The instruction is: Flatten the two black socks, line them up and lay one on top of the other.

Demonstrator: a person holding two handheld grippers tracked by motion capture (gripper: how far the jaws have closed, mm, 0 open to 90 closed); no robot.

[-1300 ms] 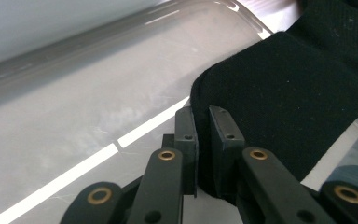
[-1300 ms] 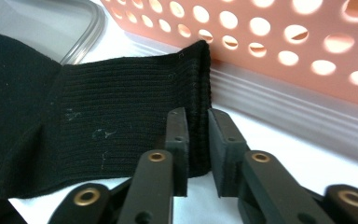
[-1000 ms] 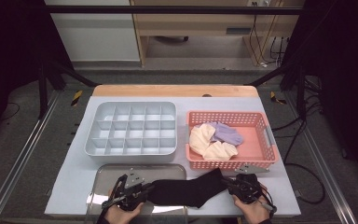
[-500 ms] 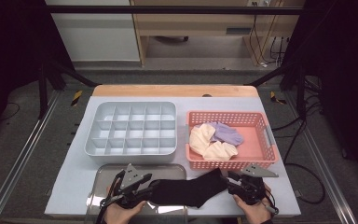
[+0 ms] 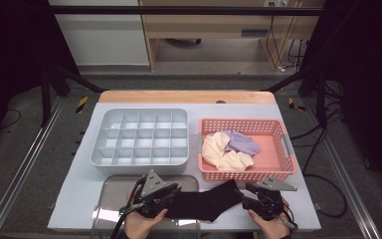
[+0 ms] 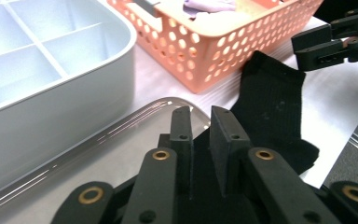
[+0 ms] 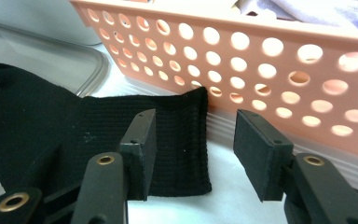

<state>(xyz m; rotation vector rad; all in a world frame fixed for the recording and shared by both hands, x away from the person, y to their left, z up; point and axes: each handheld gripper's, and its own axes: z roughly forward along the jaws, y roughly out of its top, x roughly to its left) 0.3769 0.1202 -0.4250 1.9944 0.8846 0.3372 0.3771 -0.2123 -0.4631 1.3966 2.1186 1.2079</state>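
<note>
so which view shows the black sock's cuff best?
Right gripper view: the black sock lies close up, its ribbed cuff edge sharp beside the pink basket. Left gripper view shows the cuff farther off, past its own jaws. High view shows the whole sock small, between the two grippers.

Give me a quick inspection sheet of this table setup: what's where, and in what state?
Surface: pale table top, wooden strip at the far edge.
Job's things: black sock lying flat between clear tray and pink basket.
Clutter: grey divider box; cream and lilac socks in the basket.
Grippers: left gripper narrow gap, jaws just closing, above the sock; right gripper open, jaws just opening, sock edge between them.
Cables: black leads trail at right.
Surroundings: dark floor, cabinet behind.
</note>
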